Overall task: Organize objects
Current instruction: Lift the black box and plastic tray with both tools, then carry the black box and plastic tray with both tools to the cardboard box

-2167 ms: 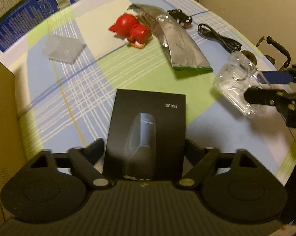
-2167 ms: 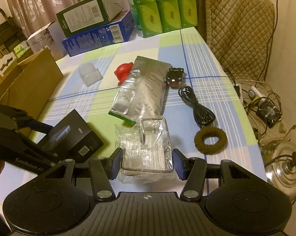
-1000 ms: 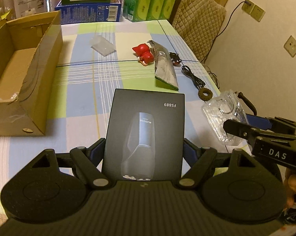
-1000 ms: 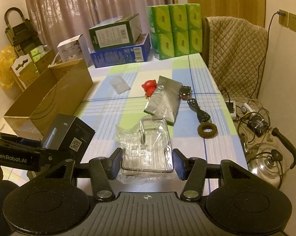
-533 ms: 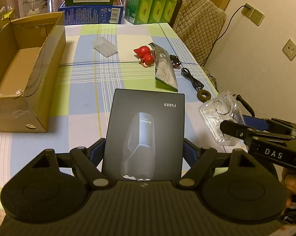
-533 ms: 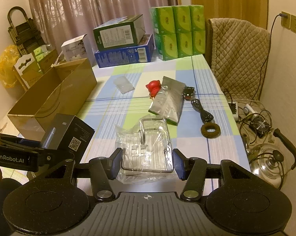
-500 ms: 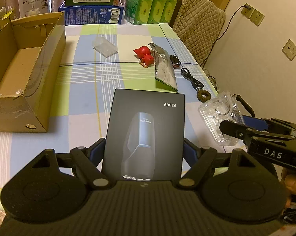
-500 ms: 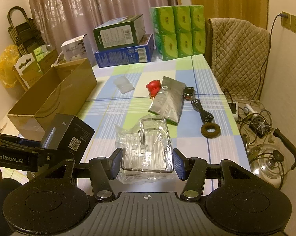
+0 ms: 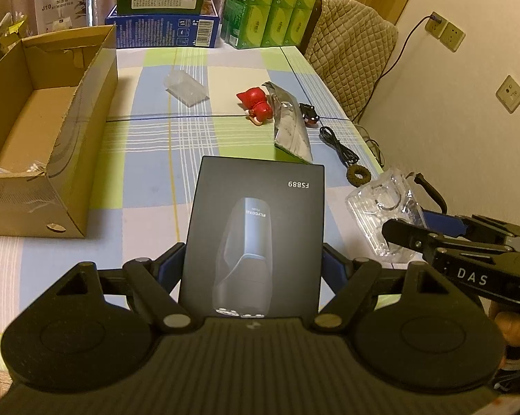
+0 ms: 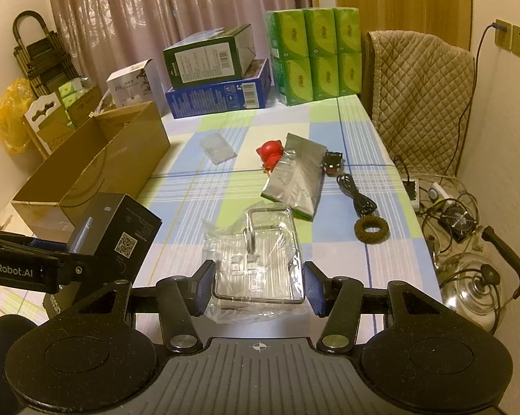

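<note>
Open cardboard box (image 9: 48,145) stands at the left edge of the bench (image 9: 149,159), which is covered in a checked cloth; small pale items lie in its near corner, too unclear to identify. Behind it at the far end, a white carton (image 10: 131,83), a blue carton (image 10: 218,98) with a green carton (image 10: 208,57) stacked on top, and a block of green packs (image 10: 311,55).

Left gripper (image 9: 253,263): jaws clenched on the black box (image 9: 256,231) marked FS889, held clear above the near bench, print face toward the camera. In the right wrist view the same box (image 10: 118,231) sits to the right of the cardboard box's near end, QR label visible.

Mid-bench: a small clear plastic piece (image 9: 185,88), then a red figurine (image 9: 256,105) touching a silver foil pouch (image 9: 291,128). Just beside the pouch's far end, a small black-and-red item (image 10: 332,164). Next right, a coiled black cable (image 10: 358,195) and a dark ring-shaped band (image 10: 370,230), near each other but apart.

Right gripper (image 10: 258,285): jaws grasping the clear plastic package (image 10: 256,259), held above the near bench; crinkled film hangs below the pads.

Off the bench's right edge: a quilted chair cover (image 10: 422,100), floor cables, a small fan (image 10: 462,221), and a glass kettle (image 10: 477,290) with black handle.
</note>
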The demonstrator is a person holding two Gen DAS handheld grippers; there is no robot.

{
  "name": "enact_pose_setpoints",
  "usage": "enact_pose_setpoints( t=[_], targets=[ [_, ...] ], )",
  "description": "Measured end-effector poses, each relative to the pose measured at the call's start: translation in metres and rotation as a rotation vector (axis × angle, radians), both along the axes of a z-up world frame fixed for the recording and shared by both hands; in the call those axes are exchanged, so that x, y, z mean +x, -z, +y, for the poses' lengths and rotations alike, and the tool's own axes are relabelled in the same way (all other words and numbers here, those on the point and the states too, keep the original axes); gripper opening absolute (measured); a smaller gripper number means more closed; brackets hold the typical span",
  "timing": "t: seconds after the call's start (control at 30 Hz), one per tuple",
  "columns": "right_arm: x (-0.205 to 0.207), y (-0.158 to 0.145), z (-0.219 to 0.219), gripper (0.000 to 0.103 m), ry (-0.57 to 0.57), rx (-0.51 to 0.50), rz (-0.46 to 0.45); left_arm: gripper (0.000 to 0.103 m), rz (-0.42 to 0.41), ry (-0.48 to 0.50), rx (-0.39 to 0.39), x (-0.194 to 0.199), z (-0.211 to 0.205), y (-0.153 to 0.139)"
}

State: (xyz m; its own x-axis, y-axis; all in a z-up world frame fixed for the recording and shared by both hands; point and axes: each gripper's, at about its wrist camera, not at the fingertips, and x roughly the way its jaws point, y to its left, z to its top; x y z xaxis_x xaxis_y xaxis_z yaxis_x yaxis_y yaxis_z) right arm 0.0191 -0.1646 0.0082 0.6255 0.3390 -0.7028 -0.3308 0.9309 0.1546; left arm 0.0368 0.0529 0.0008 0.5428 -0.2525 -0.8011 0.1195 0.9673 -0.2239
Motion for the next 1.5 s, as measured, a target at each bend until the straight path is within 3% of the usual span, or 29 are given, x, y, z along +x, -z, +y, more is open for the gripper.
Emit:
enact_pose_setpoints(
  t=[0.87,1.5],
  targets=[
    [0.007,0.003,0.003,0.051,-0.004,0.005,0.005,0.077,-0.03,-0.002,-0.013,0.002,0.002,-0.009],
    [0.02,-0.018,0.045,0.051,-0.096,0.02,-0.037,0.077,-0.102,-0.04,0.015,-0.001,0.04,-0.048]
  ],
)
